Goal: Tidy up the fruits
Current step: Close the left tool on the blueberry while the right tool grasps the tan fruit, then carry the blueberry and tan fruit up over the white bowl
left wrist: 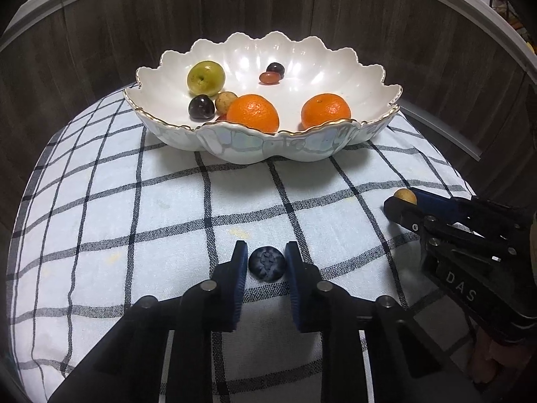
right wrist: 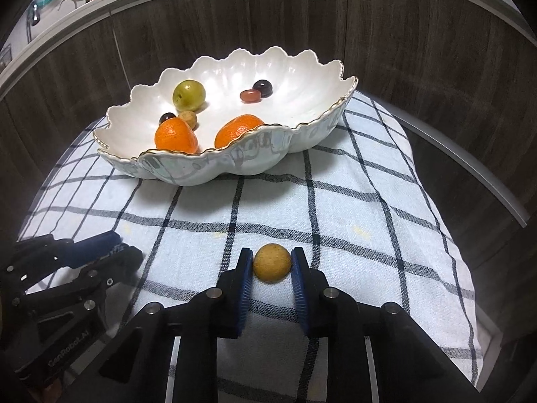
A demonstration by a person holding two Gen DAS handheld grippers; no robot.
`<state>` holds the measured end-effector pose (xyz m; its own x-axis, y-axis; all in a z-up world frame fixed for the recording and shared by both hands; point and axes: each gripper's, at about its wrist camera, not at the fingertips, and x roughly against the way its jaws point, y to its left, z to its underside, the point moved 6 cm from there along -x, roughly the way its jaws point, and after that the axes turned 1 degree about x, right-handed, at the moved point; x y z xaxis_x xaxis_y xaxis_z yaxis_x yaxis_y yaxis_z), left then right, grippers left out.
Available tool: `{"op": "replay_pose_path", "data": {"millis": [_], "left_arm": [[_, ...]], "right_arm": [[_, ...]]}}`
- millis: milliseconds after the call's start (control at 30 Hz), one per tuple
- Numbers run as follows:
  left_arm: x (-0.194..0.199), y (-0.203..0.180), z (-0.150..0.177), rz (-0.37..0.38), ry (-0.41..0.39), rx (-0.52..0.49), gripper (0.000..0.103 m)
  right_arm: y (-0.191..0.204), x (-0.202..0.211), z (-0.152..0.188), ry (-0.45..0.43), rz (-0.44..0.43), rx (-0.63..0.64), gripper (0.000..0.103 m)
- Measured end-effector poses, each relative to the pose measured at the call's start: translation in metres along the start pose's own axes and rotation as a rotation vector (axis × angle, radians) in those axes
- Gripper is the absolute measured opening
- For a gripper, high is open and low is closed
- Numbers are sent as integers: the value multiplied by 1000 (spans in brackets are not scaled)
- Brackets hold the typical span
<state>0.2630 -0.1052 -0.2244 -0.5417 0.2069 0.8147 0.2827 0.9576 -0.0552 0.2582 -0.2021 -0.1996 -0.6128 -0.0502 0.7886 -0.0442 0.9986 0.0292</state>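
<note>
**Fruits: one piece pinched in each gripper, the rest in the bowl**

Fruits sit mostly in the scalloped white bowl (left wrist: pixel 268 147), which I take as my landmark; it rests on the far part of the checked cloth (left wrist: pixel 134 208), and that cloth covers the surface I work over. Behind the bowl I see a dark wood-grain wall (left wrist: pixel 100 33).

Inside the bowl, two oranges lie against the near rim, one (left wrist: pixel 253 112) toward the middle and the other (left wrist: pixel 325 110) on its right. A green fruit (left wrist: pixel 205 78) sits at the back left. Just in front of it are a dark plum-coloured fruit (left wrist: pixel 201 107) and a small tan one (left wrist: pixel 226 100), touching or nearly so. Toward the back centre, a small reddish fruit (left wrist: pixel 269 78) lies against another dark one (left wrist: pixel 276 69).

In front of the bowl, well apart from it, my left gripper (left wrist: pixel 266 263) has closed narrowly on a blueberry (left wrist: pixel 266 264) down on the cloth, with both blue pads against its sides. To its right, equally clear of the bowl, my right gripper (right wrist: pixel 272 263) has clamped a small tan round fruit (right wrist: pixel 272 263) in the same way, low on the cloth.
</note>
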Motion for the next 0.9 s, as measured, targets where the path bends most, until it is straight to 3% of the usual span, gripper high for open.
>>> {"op": "replay_pose_path", "data": {"millis": [900], "left_arm": [[37,0,-15,-15,-67,-2,23]], "right_arm": [[2,33,-13,-61,2,-10,24]]}}
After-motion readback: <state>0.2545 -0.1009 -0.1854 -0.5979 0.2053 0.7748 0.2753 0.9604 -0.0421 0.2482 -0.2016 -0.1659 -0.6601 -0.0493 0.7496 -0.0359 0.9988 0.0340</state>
